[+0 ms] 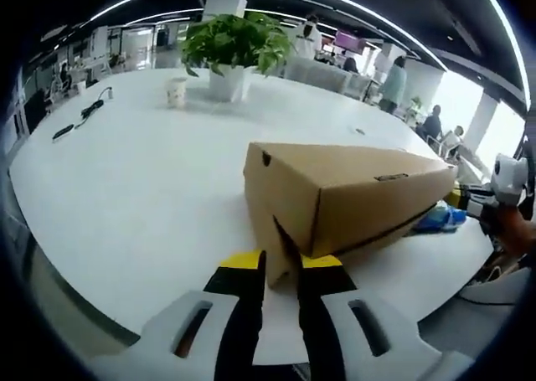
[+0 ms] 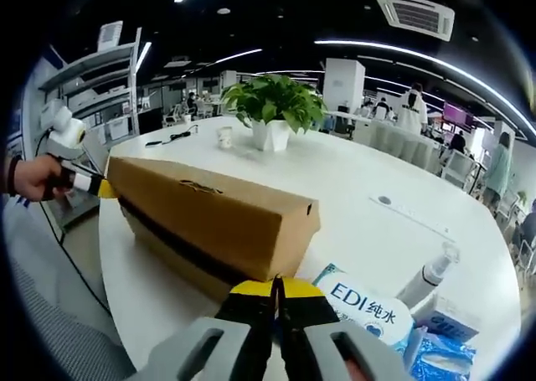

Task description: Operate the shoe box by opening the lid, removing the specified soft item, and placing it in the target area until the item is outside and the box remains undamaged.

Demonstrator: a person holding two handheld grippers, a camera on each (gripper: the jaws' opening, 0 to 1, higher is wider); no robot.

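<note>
The long brown cardboard shoe box [image 1: 347,198] lies on the round white bench [image 1: 142,188] with its lid down, so the opening step is in hand and the soft item inside is not yet visible. In the left gripper view the left gripper [image 1: 280,268] meets the near end of the box: its yellow-tipped black fingers [image 1: 243,268] stand a little apart, with the box's lower corner edge running into the gap between them. I cannot tell whether they pinch the cardboard or only straddle it.

In the right gripper view the right gripper [image 2: 277,290] is at the opposite end of the box [image 2: 213,218], its fingers [image 2: 251,293] pressed almost together right at the bottom edge. Whether a lip of card is caught between them is unclear. The left gripper [image 2: 99,187] also shows there at the far end, held by a person's hand [image 2: 33,178].

Beside the box on the right lie a white packet printed with blue "EDI" lettering [image 2: 368,307], a white spray bottle [image 2: 427,279] and a crinkled blue wrapper [image 2: 444,356]. A potted green plant in a white pot [image 1: 230,50] and a small paper cup [image 1: 176,90] stand well beyond.

The next move, as I judge it, calls for one gripper to steady the base while the other finds the lid's seam and lifts gently, so the card does not tear.
</note>
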